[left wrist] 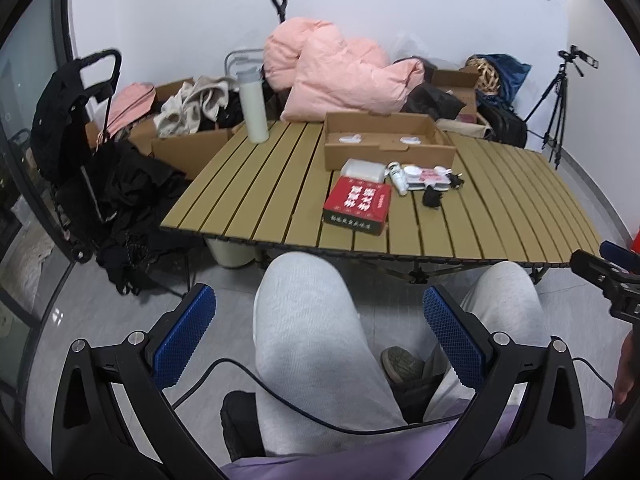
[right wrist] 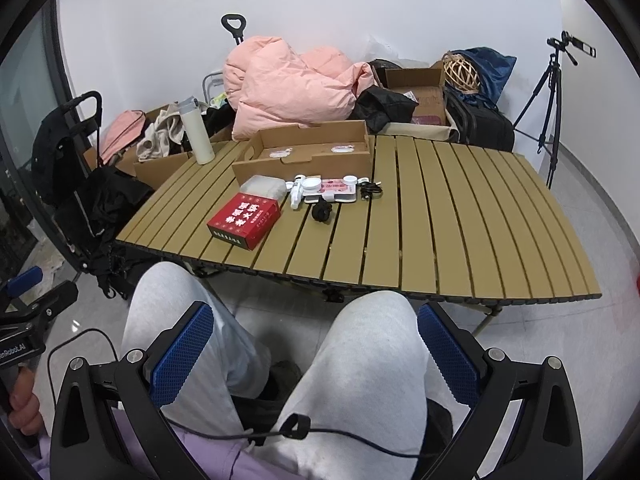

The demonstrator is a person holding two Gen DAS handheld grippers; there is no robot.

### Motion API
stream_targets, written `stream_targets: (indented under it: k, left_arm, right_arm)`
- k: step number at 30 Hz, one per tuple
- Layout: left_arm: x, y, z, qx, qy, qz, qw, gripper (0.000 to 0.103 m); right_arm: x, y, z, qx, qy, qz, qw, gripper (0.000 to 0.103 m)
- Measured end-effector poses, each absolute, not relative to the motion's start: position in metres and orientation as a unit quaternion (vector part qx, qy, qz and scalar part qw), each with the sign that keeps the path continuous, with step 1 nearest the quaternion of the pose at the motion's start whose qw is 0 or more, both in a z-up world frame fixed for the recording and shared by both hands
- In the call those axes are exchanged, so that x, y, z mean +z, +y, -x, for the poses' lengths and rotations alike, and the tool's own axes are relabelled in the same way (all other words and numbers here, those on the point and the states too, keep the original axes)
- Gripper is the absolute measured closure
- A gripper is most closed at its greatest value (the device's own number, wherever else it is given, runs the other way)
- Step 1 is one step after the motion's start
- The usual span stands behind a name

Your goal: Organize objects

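- The red box [right wrist: 244, 219] is the landmark: a flat carton with white characters on its lid and a dark band along its near side, lying on the slatted table [right wrist: 460, 216] towards the near edge
- Just behind the red box lies a soft-looking white packet [right wrist: 264, 185], touching or nearly touching its far edge
- To the right of the red box sit a small white tube [right wrist: 296, 196], a flat pink-and-white card pack [right wrist: 336, 191], a black plug [right wrist: 322, 213] and a coiled black cable [right wrist: 370, 190], all bunched close together
- Beyond the red box stands an open cardboard tray [right wrist: 304, 162] with two small white items inside; probably where the loose things belong
- Handling, as a judgement: the red box looks light and stiff, best pinched across its short sides; the packet would squash; the tube may roll; the cable is limp and best taken at the coil
- The left gripper [left wrist: 320, 336] hangs over the person's lap, short of the red box, fingers spread wide and empty
- The right gripper [right wrist: 316, 352] likewise sits back over the knees, fingers wide apart, holding nothing
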State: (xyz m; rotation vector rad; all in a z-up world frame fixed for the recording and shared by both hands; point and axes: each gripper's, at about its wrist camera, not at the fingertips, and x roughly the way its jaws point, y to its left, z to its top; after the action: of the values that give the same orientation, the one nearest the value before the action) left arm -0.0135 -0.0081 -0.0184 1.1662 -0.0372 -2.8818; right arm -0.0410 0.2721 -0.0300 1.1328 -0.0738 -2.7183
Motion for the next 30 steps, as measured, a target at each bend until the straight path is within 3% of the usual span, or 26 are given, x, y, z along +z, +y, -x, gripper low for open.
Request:
stream_targets:
  k: [9,12,14,18,23,27,30]
  left_arm:
    - [-0.022,-0.017,0.069,-0.93,-0.009,-0.367,-0.017,0.0]
    - [-0.039,-0.025,0.105,-0.915,0.009,-0.403,-0.02,0.0]
    - [-0.056,-0.026,0.134,-0.897,0.003,-0.44,-0.052,0.0]
    - [-0.082,-0.033,0.18,-0.901,-0.02,-0.432,-0.032,0.002]
    - [-0.11,-0.037,0.243,-0.906,-0.019,-0.413,-0.088,0.003]
    - [-0.145,-0.046,0.293,-0.887,0.036,-0.447,-0.108,0.031]
    - [-0.166,-0.049,0.313,-0.878,0.057,-0.46,-0.117,0.04]
  right_arm:
    - [-0.042,0.268,0.062,-0.941,-0.022,-0.31,0.135,0.0]
    - [-0.07,0.251,0.09,-0.914,0.016,-0.377,0.15,0.0]
    - [-0.085,0.246,0.11,-0.897,-0.006,-0.407,0.169,0.0]
    - [-0.101,0.23,0.154,-0.883,0.004,-0.44,0.164,0.0]
    - [-0.116,0.197,0.218,-0.875,0.001,-0.448,0.183,0.0]
    - [-0.138,0.164,0.27,-0.871,-0.007,-0.456,0.184,0.009]
    - [-0.157,0.143,0.291,-0.865,-0.008,-0.466,0.185,0.01]
